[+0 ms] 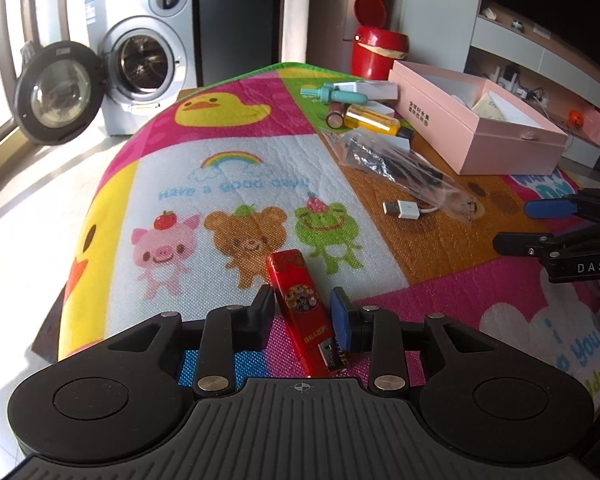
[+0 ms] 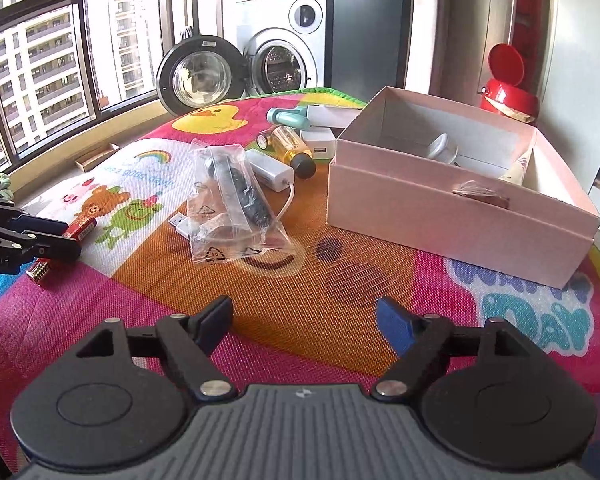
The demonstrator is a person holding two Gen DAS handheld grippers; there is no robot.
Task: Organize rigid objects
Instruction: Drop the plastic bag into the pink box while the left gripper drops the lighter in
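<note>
My left gripper [image 1: 300,308] is clamped on a red lighter [image 1: 300,308], a slim glossy bar with gold lettering, a round ornament on its face and a metal end. It sits over the colourful cartoon mat [image 1: 228,168], its long axis running from the metal end near my camera up and slightly left toward the printed bear. The lower end is partly hidden behind the gripper body, and the lettering is too small to read surely. In the right wrist view only bits of the lighter [image 2: 80,227] show past the left fingers. My right gripper [image 2: 304,320] stands wide and holds nothing, over the mat before the open pink box [image 2: 440,216], whose contents I can barely make out.
</note>
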